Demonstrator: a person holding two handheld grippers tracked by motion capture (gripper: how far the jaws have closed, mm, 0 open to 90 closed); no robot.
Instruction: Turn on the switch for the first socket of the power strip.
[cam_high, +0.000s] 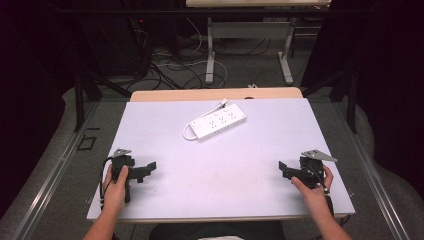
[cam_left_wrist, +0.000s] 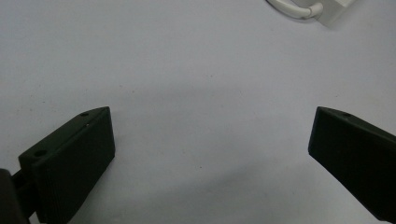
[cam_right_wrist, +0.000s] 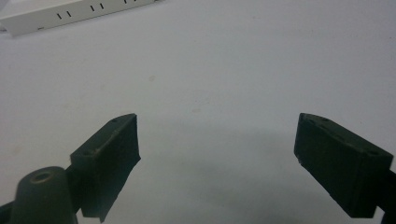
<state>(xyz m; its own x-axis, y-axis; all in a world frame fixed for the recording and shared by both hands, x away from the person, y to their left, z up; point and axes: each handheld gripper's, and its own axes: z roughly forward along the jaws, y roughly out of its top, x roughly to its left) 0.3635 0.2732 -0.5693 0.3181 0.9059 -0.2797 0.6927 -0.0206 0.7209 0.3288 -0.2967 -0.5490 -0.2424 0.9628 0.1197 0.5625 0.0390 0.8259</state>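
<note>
A white power strip (cam_high: 218, 121) with a short white cable lies flat on the white table (cam_high: 165, 190), in its far middle part. My left gripper (cam_high: 148, 169) rests low at the table's near left, held by a hand, jaws wide apart with nothing between them. My right gripper (cam_high: 283, 169) sits at the near right, also open and holding nothing. In the left gripper view (cam_left_wrist: 212, 140) the strip's cable end (cam_left_wrist: 308, 8) shows at the top right. In the right gripper view (cam_right_wrist: 217, 140) the strip's side (cam_right_wrist: 70, 14) runs along the top left.
Beyond the table's far edge are a wooden board (cam_high: 215, 94), metal desk legs (cam_high: 210, 55) and loose floor cables (cam_high: 170, 65). Dark curtains close in both sides. A wide bare stretch of tabletop lies between the two grippers and the strip.
</note>
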